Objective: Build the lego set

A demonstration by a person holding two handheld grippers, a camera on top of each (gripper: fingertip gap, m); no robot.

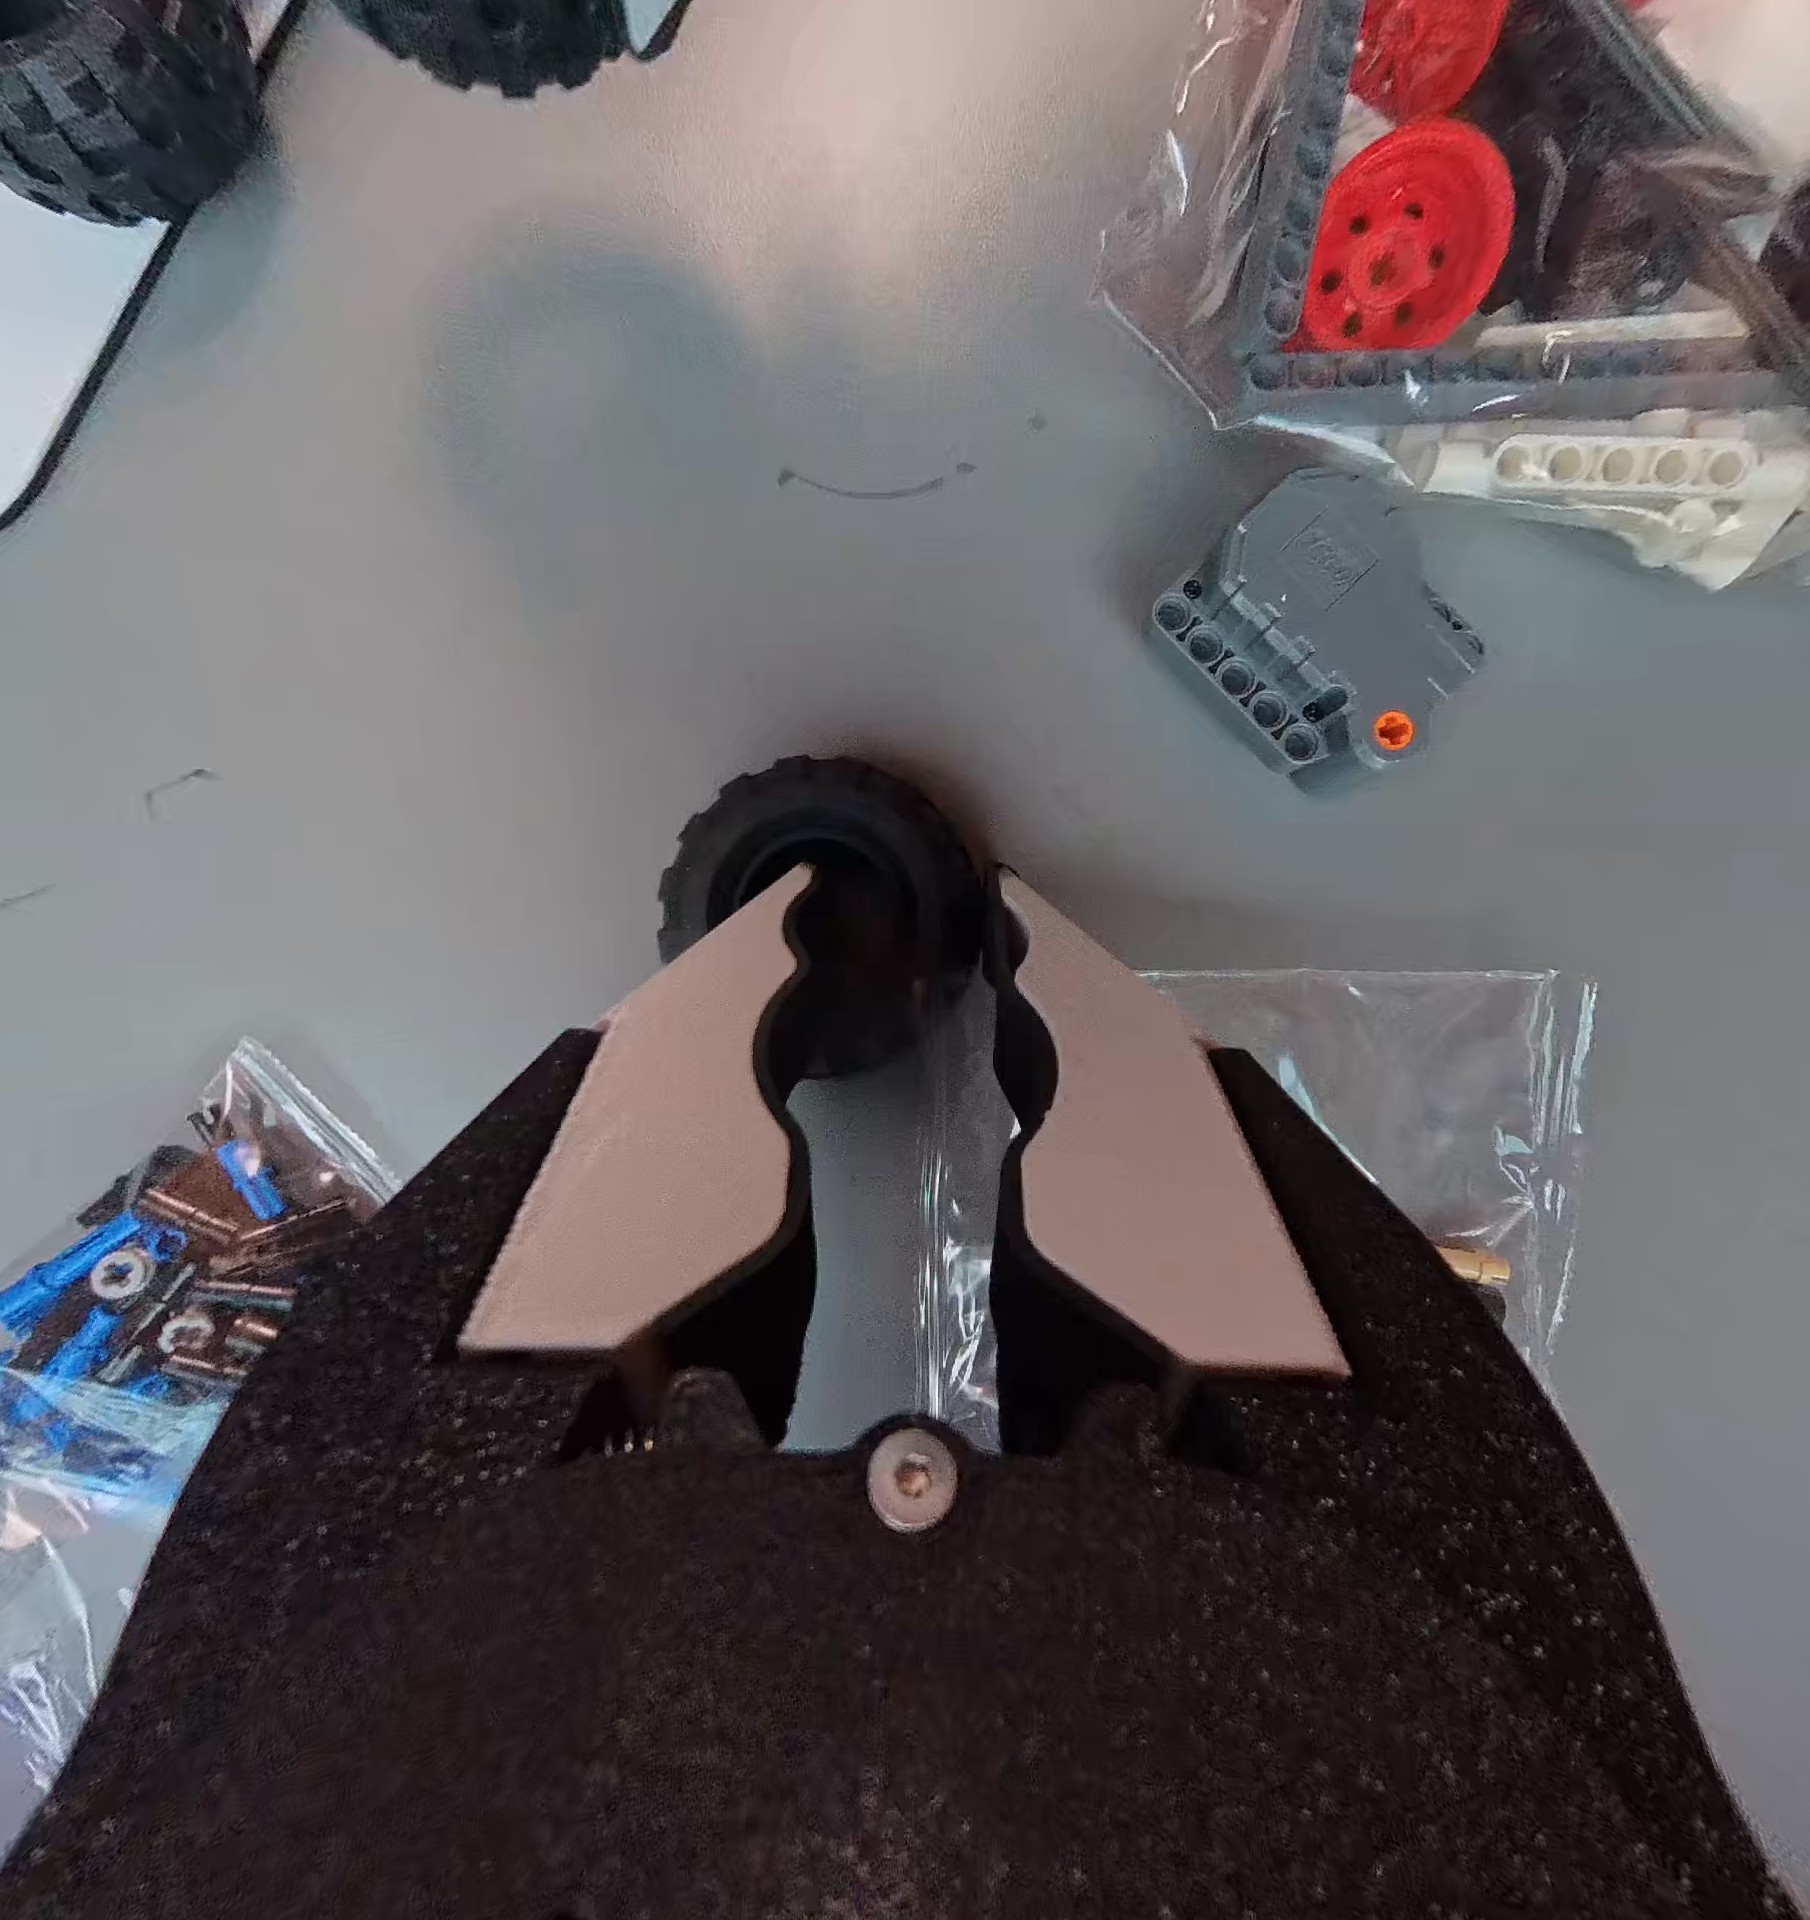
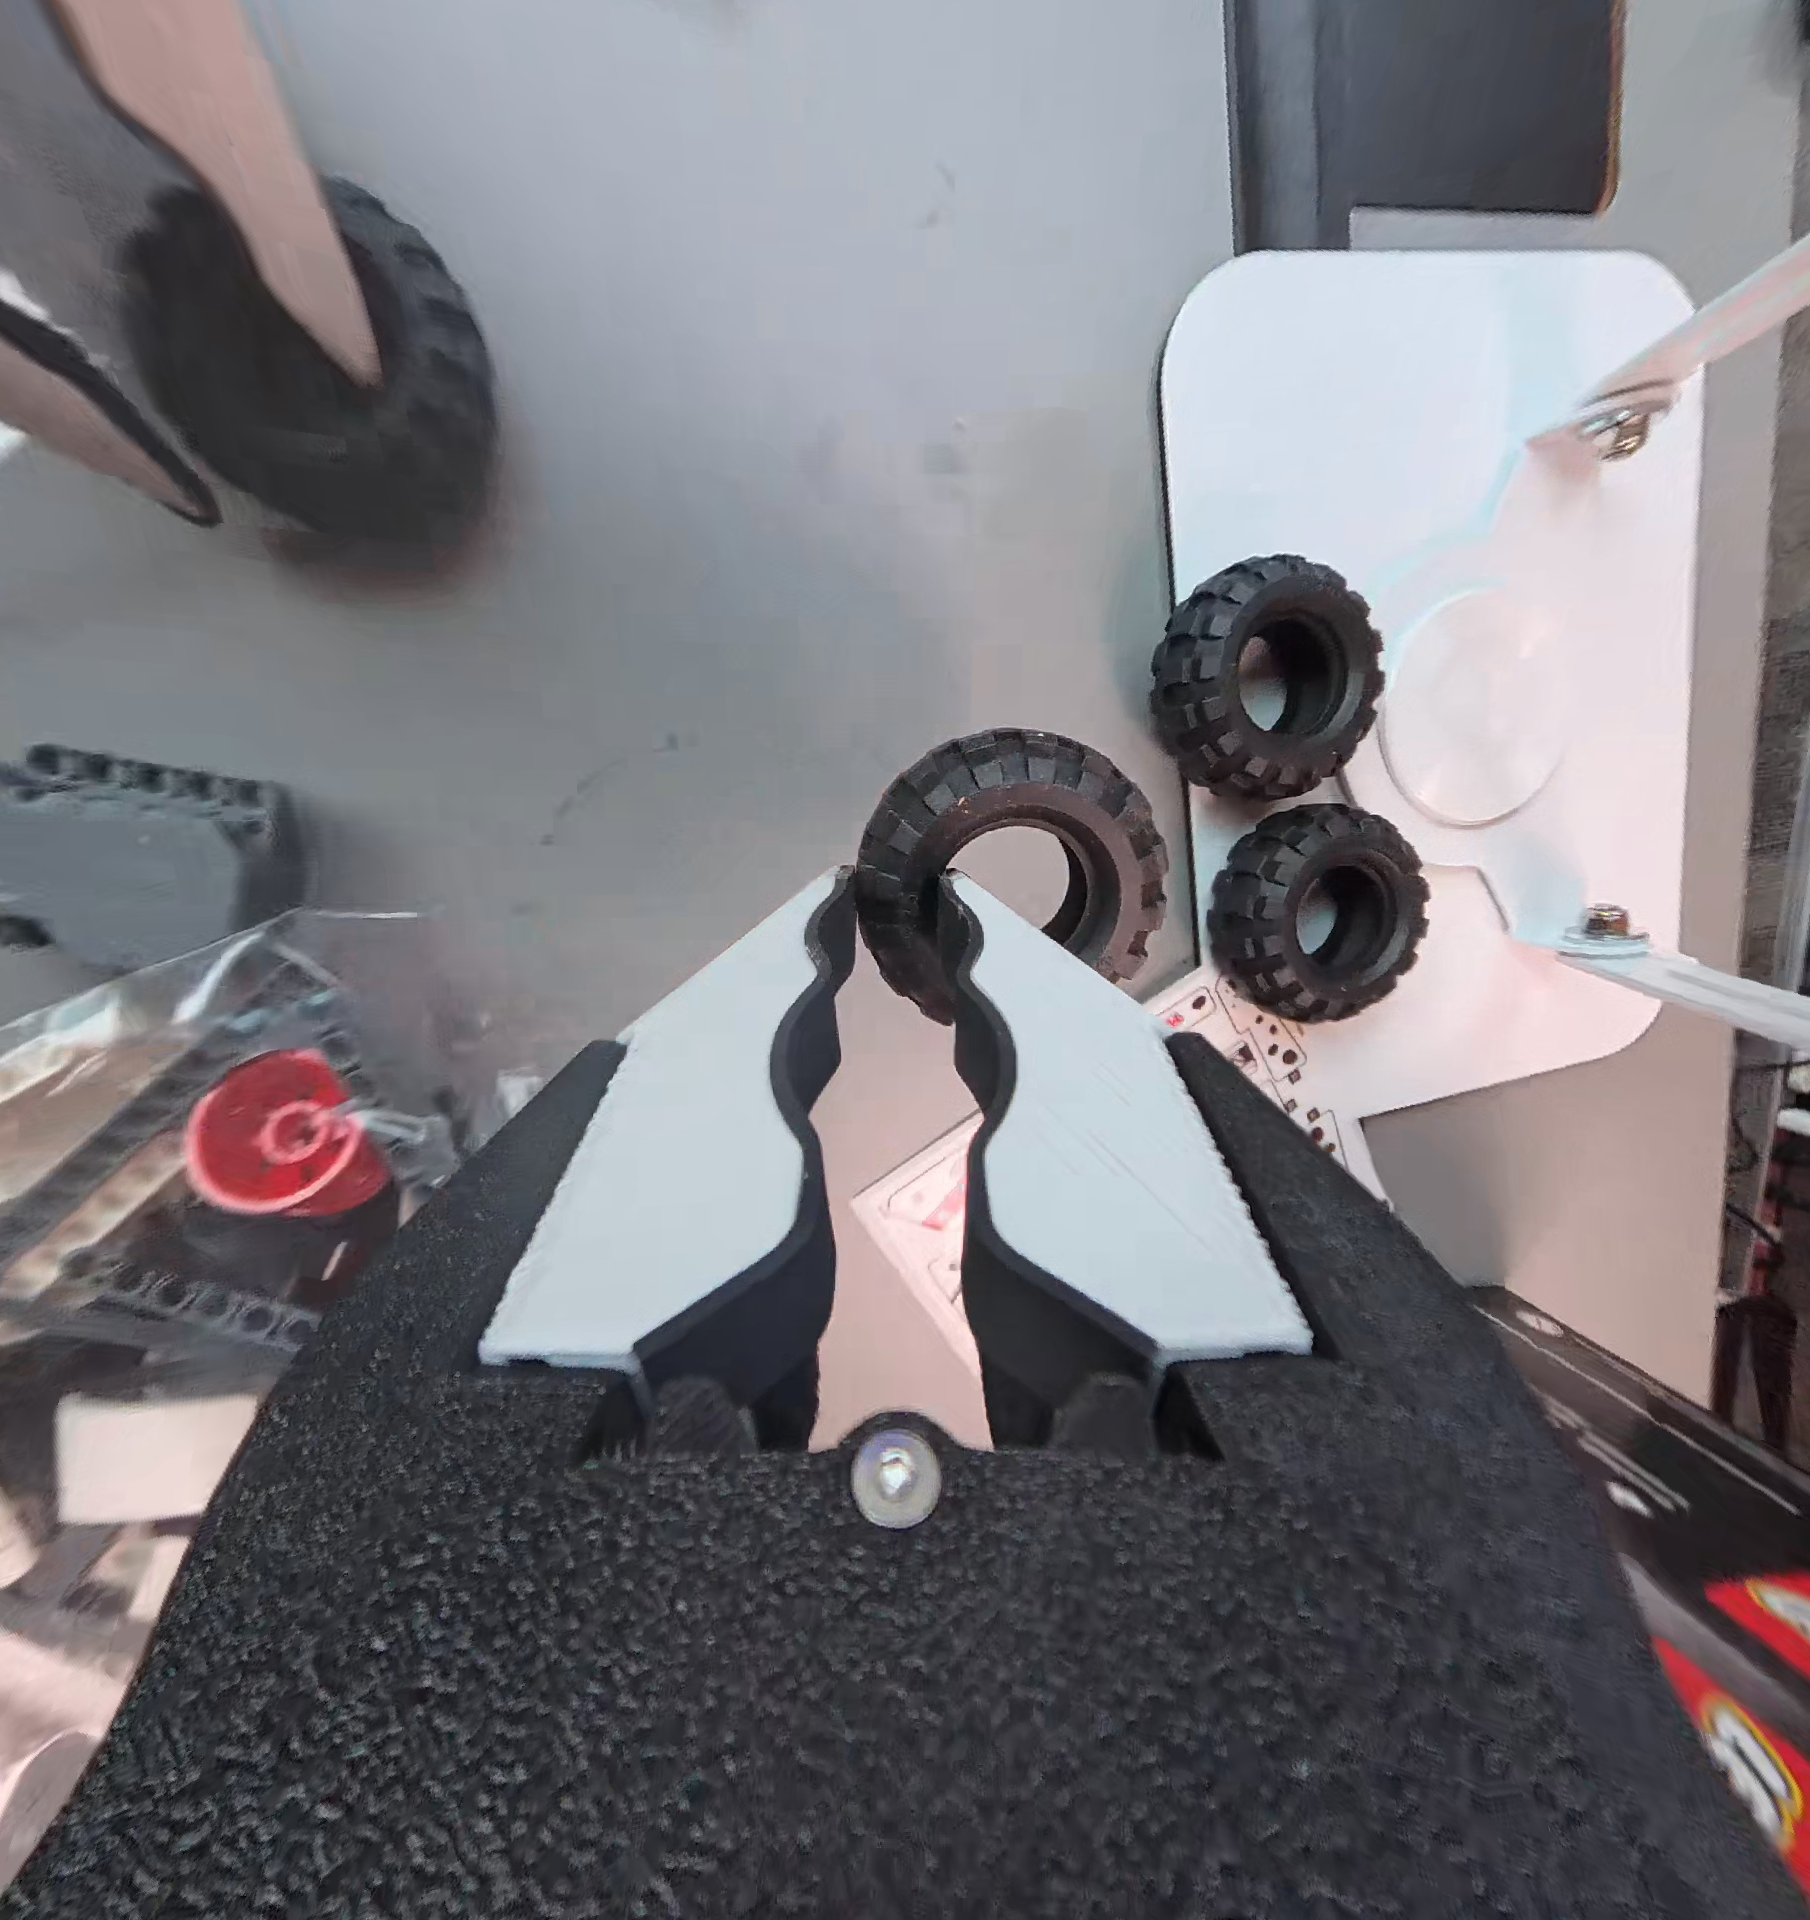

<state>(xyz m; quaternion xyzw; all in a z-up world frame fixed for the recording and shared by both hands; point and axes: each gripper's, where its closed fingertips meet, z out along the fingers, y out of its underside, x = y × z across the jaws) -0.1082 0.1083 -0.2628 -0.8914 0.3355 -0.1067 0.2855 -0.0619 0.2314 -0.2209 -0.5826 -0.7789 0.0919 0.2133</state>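
My right claw (image 2: 896, 883) pinches one tyre (image 2: 1005, 862) by its wall, lifted off the counter (image 2: 724, 468). Left claw (image 1: 906, 883) clamps another tyre (image 1: 818, 914), one finger inside. I'd keep both grips firm and level.

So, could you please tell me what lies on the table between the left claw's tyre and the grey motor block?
Nothing: in the left wrist view, bare grey table separates the tyre from the motor block.
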